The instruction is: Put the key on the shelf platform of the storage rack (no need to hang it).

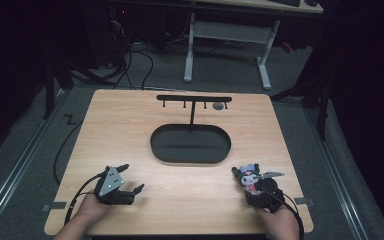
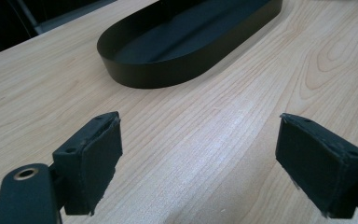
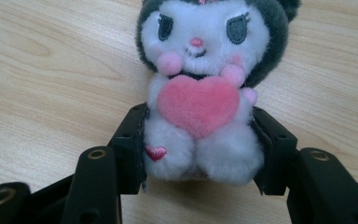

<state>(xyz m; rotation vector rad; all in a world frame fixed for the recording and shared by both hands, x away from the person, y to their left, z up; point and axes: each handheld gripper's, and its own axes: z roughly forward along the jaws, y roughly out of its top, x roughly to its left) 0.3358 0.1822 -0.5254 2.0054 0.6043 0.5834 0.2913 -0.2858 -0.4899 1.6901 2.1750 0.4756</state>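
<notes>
1. Plush toy [image 3: 200, 98]: near the bench's [image 1: 180, 200] front right corner, clamped at its lower body between your right tongs [image 1: 254, 184], face and pink heart clear of the pads, likely so it can be lifted without crushing the head.
2. Left tongs [image 1: 132, 177]: near the front left corner, jaws wide with nothing between them, resting idle.
3. Black oval tray [image 1: 156, 145]: centre of the bench, nothing in it, a probable destination.
4. Hook stand [image 1: 194, 98]: by the far edge, behind the tray.

Dim lab or workshop, wooden table [image 1: 130, 115], cables on grey floor [image 1: 130, 65], white-legged desk [image 1: 230, 35] behind
</notes>
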